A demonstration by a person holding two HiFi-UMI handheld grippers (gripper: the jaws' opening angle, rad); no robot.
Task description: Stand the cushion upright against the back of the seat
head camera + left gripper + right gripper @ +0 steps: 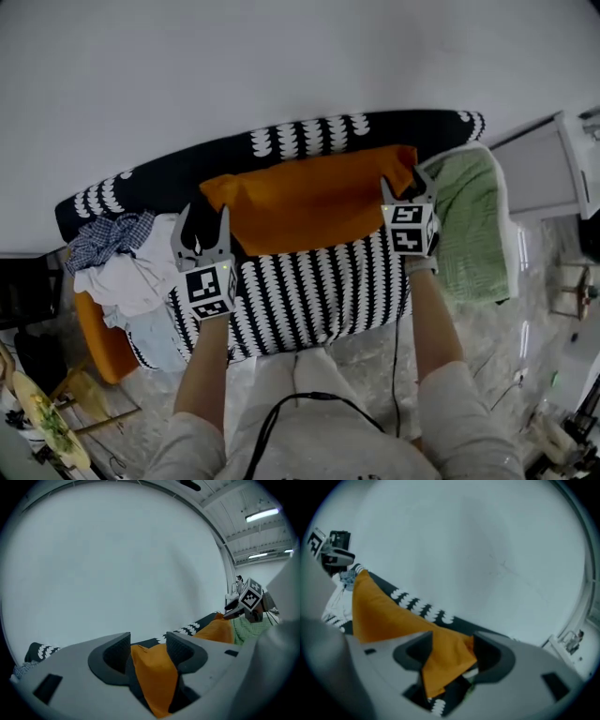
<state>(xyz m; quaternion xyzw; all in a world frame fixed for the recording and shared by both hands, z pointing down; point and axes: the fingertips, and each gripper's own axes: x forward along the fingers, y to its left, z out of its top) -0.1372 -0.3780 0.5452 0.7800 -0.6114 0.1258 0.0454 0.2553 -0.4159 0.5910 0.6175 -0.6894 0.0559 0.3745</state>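
Note:
An orange cushion [309,202] lies along the black-and-white patterned seat [309,291], leaning against its dark back [309,139]. My left gripper [204,220] is at the cushion's left end. In the left gripper view its jaws [148,644] stand wide, with the orange corner [152,677] loose between them. My right gripper [405,183] is at the cushion's right end. Its jaws [452,641] are also wide apart, and a fold of the cushion [384,613] hangs between them without being pinched.
A green knitted blanket [473,225] covers the seat's right end. A heap of white and checked clothes [122,262] lies at the left end, over something orange [98,342]. A plain white wall rises behind the seat. A white cabinet [553,169] stands at far right.

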